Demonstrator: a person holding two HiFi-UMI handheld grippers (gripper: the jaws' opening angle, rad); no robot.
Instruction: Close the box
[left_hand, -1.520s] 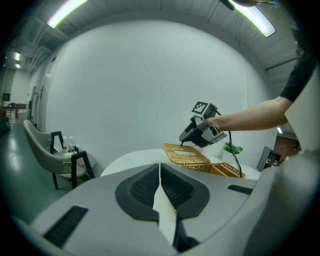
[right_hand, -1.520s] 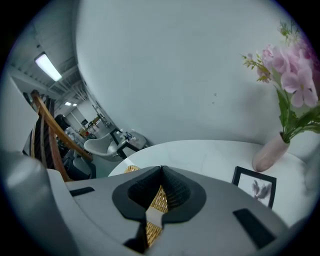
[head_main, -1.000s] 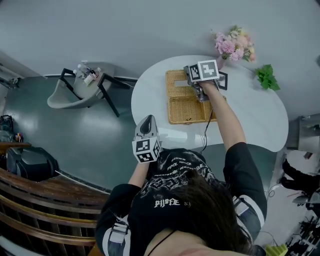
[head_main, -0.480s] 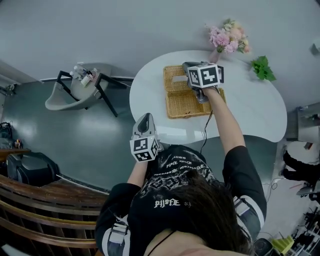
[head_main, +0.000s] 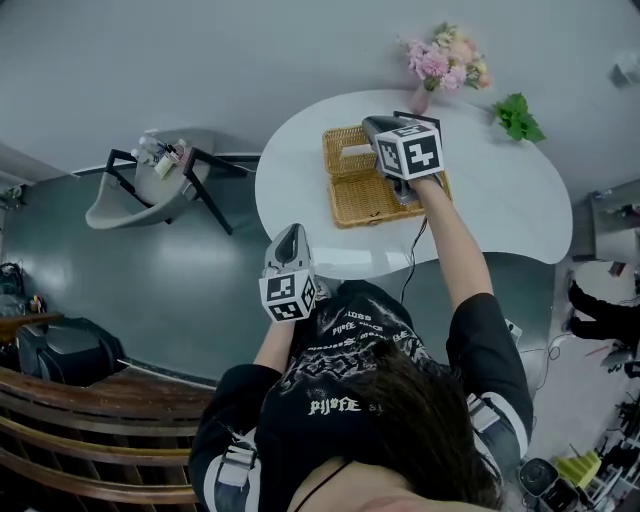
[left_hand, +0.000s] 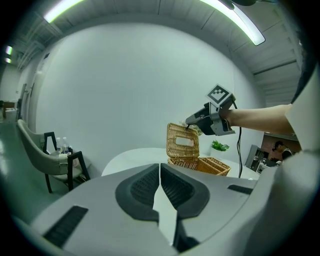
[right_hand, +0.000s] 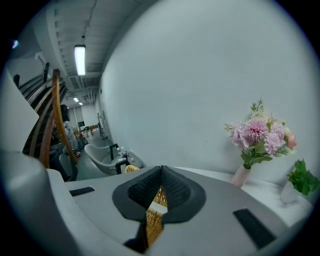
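Note:
A wicker box stands open on the round white table. Its hinged lid stands almost upright, a white label on its inner face. My right gripper is shut on the lid's top edge; wicker shows between its pads. In the left gripper view, the right gripper pinches the top of the lid above the box base. My left gripper hangs off the table's near edge, shut with nothing in it.
Pink flowers in a vase and a small green plant stand at the table's far side. A grey chair with a black side stand is on the floor to the left. A cable runs from the right gripper along the arm.
The right gripper has risen with the lid in its grip, swinging it from lying flat and open to almost upright. The left gripper has barely moved.

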